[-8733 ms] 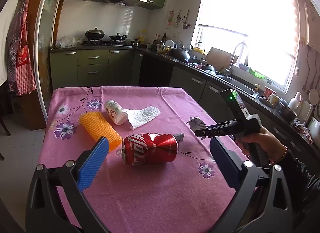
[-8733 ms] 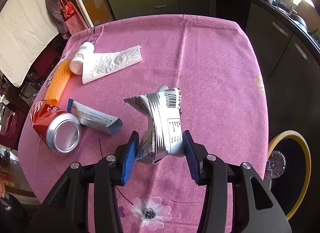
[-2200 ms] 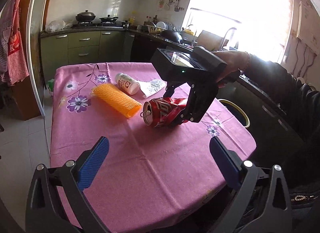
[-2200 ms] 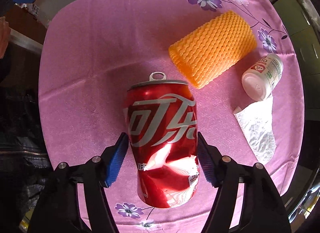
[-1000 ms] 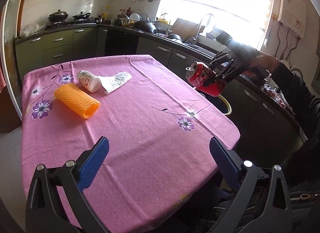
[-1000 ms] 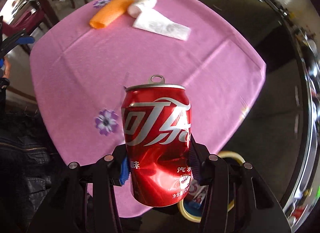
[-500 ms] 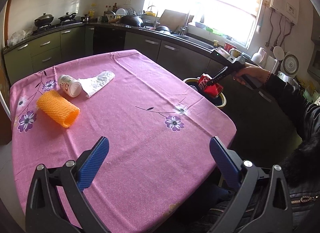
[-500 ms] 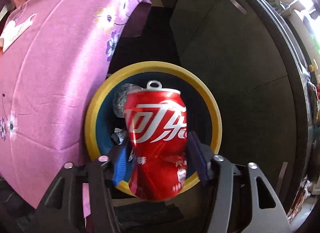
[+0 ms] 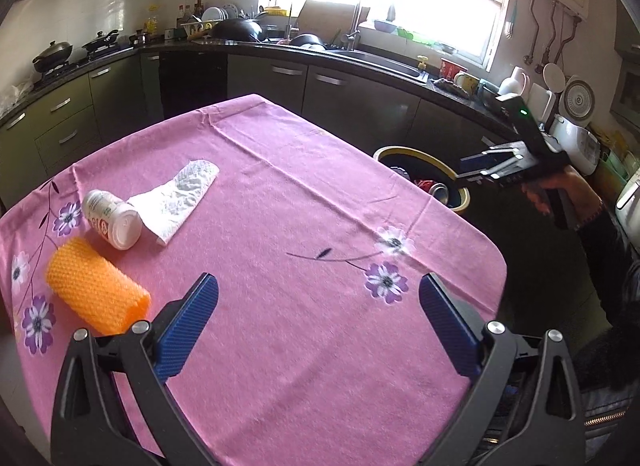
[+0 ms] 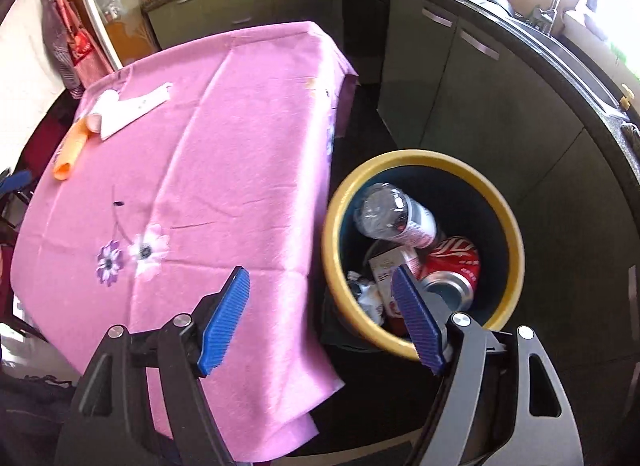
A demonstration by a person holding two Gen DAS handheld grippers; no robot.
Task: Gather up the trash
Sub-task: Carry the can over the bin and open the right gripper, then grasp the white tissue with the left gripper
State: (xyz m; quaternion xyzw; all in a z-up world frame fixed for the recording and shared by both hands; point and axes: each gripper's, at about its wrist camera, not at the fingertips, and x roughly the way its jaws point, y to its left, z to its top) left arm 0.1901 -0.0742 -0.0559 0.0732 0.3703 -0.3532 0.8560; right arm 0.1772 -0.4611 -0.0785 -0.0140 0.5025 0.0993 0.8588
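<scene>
The red cola can [image 10: 454, 270] lies inside the yellow-rimmed bin [image 10: 424, 159] beside the table, among a clear plastic bottle [image 10: 394, 215] and wrappers. My right gripper [image 10: 320, 316] hangs over the bin's near rim, jaws opening, nothing between them; in the left wrist view it [image 9: 468, 169] is beside the bin [image 9: 404, 151]. My left gripper [image 9: 316, 324] is open over the pink tablecloth [image 9: 280, 266], holding nothing. On the table's far left lie an orange foam net [image 9: 94, 294], a white bottle [image 9: 112, 217] and a white tissue [image 9: 176, 195].
Dark kitchen cabinets [image 9: 352, 93] and a counter with a sink run behind the table and bin. A person's hand [image 9: 560, 185] and dark sleeve hold the right gripper. The bin stands on dark floor between the table's corner and the cabinets.
The right gripper let go of the cola can, which now lies in the bin, and its jaws stand wider. The left gripper's view swung right across the table.
</scene>
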